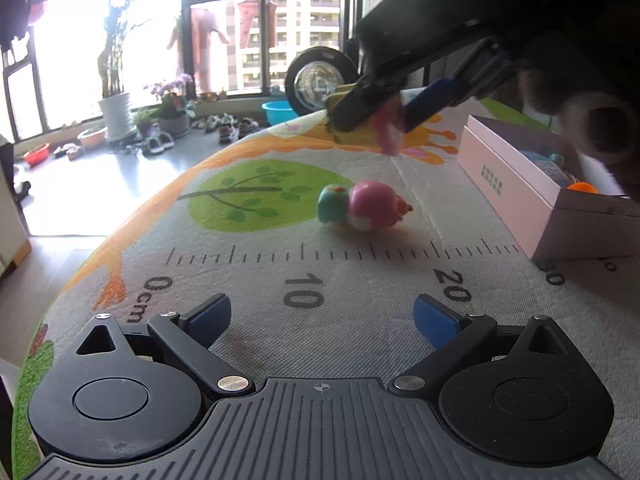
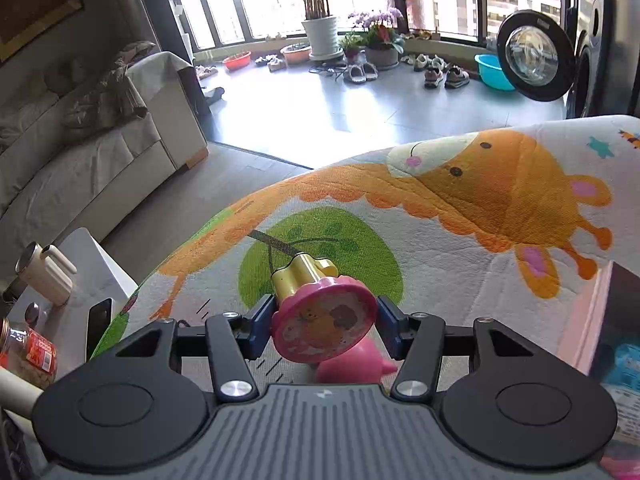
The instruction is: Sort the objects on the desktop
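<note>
My right gripper (image 2: 324, 320) is shut on a pink and yellow stamp toy (image 2: 320, 316) and holds it above the cartoon play mat (image 2: 460, 248). From the left wrist view the right gripper (image 1: 380, 114) shows blurred at upper right with the toy (image 1: 362, 130) in it. A pink and teal bird toy (image 1: 362, 205) lies on the mat below it; its pink part shows under the held toy (image 2: 352, 364). My left gripper (image 1: 322, 318) is open and empty, low over the mat near the printed ruler.
An open pink box (image 1: 516, 196) with small items inside stands on the mat at right; its edge shows in the right wrist view (image 2: 592, 320). Left of the mat is a low white table (image 2: 84, 276) with a jar and a bottle. Sofa, plants and shoes lie beyond.
</note>
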`<state>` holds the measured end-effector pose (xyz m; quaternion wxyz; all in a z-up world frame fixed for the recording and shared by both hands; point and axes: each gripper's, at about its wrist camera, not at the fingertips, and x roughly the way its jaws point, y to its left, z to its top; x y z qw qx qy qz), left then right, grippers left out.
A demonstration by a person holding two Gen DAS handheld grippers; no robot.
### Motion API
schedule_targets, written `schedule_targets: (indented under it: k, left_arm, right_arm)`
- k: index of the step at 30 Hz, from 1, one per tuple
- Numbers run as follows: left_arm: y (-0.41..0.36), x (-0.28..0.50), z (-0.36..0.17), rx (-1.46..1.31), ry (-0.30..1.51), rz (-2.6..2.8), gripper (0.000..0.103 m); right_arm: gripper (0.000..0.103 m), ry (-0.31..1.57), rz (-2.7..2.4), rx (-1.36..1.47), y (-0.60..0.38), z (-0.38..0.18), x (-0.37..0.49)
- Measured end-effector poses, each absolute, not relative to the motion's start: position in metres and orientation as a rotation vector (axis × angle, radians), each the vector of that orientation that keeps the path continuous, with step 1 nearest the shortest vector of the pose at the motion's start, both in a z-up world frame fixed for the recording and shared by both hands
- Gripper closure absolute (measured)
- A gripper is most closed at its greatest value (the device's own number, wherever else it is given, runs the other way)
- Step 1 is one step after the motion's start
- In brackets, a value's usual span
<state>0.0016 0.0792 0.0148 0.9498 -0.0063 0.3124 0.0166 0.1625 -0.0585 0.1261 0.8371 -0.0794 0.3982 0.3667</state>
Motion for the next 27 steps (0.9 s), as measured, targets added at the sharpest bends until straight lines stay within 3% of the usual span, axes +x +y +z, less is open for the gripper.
schedule_targets:
  k: [4,11,16,21,27]
  left_arm:
    - [0.077,0.001,0.015,-0.005,0.637,0.039,0.002]
    - [0.07,0.007,0.016,0.046,0.654,0.043,0.002]
    - [0.055,0.012,0.013,0.14,0.669,0.052,0.002]
    - [0.052,0.013,0.012,0.183,0.666,0.064,0.001]
    - [0.051,0.029,0.017,0.165,0.664,0.044,0.001]
  right_arm:
    - [0.049,0.797,0.76,-0.241,-0.116,0.137,0.103]
    - [0.049,0.818,0.567,-0.329,-0.197,0.096,0.048]
    - [0.049,0.691,0.456,-0.577,-0.205,0.067,0.026]
    - [0.049,0.631,0.522,-0.545,-0.206,0.07,0.025]
    - [0.02,0.581,0.545,-0.391,-0.217,0.074,0.022]
